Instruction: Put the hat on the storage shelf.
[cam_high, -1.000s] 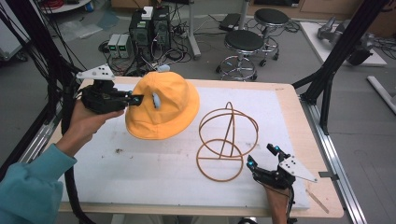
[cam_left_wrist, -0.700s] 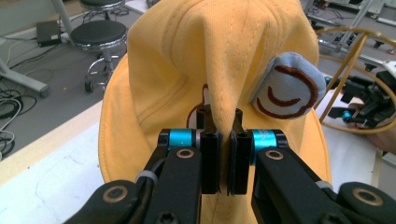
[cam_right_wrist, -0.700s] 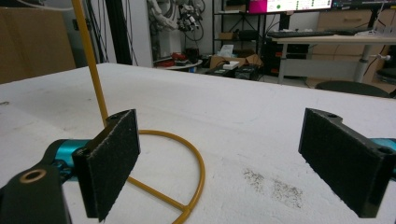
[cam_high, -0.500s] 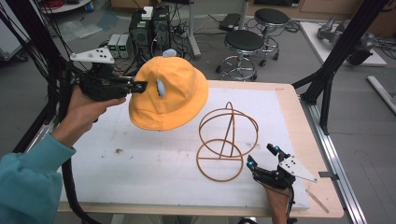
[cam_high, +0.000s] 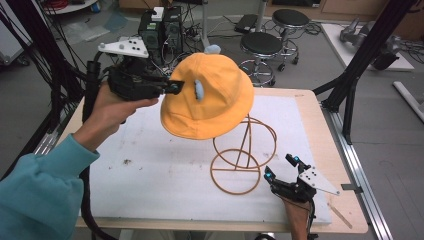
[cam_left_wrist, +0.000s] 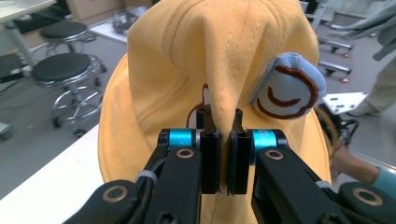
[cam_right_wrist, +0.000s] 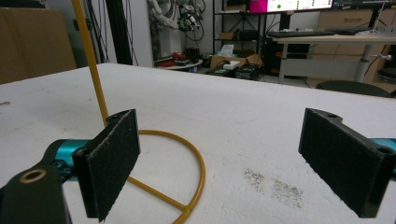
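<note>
An orange bucket hat (cam_high: 207, 95) with small blue ear patches hangs in the air above the white mat. My left gripper (cam_high: 176, 88) is shut on a fold of its crown, and the left gripper view shows the hat (cam_left_wrist: 219, 70) pinched between the pads. Below and right of it stands a gold wire hat stand (cam_high: 243, 155) with a round base ring; the hat's brim overlaps its top. My right gripper (cam_high: 281, 167) rests open near the table's front right, pointing at the stand's base ring (cam_right_wrist: 187, 186), nothing between its pads.
The white mat (cam_high: 150, 175) covers most of the wooden table. Black frame posts (cam_high: 350, 85) rise at the right edge and cables hang at the left. Stools (cam_high: 262, 47) and computer cases stand on the floor behind the table.
My left gripper has lifted the hat off the mat and carried it up and to the right, toward the wire stand. The right gripper has stayed put.
</note>
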